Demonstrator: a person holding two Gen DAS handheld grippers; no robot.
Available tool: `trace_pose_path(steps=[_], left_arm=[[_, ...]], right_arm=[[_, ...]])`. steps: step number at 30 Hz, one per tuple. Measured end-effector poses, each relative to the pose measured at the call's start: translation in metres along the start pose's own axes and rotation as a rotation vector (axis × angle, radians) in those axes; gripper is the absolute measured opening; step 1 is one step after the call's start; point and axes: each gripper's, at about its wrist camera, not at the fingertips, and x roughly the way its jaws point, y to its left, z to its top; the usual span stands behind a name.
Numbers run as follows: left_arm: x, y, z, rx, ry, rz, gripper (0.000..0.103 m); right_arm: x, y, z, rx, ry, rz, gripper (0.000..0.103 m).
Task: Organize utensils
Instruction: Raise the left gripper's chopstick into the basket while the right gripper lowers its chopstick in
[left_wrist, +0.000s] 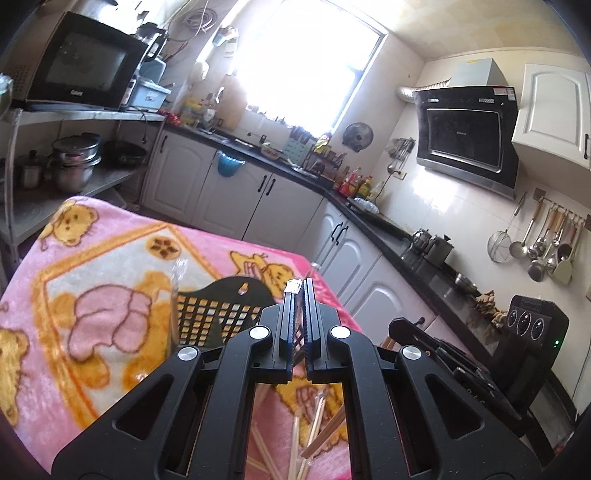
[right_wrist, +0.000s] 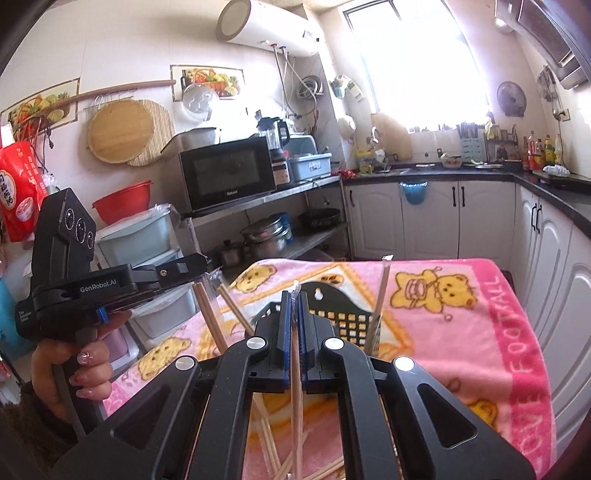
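Inspector: Chopsticks (right_wrist: 295, 387) are the item under review. One wrapped pair is clamped in the right gripper (right_wrist: 294, 314), its tip standing up between the pads. The left gripper (left_wrist: 298, 306) is clenched on another wrapped pair (left_wrist: 293, 286).

Clerk: And the holder?

Inspector: The black basket (right_wrist: 332, 295) lies on the pink blanket (right_wrist: 480, 314), just beyond both grippers. One wrapped pair (right_wrist: 380, 295) stands upright in it, so a start is made, in my judgement.

Clerk: What remains?

Inspector: A loose heap of chopsticks (left_wrist: 306, 435) lies on the blanket beneath the grippers. Two bare sticks (right_wrist: 210, 314) jut up at the left; what holds them I cannot tell. Most of the work is outstanding.
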Motion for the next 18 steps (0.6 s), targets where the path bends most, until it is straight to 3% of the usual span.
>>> trace_pose_path(steps=[18], left_arm=[[0.007,-0.017,0.047,0.046,-0.082,-0.072,0.002]], right_arm=[[-0.002,-0.005,0.041,-0.047,-0.103,-0.035,0.004]])
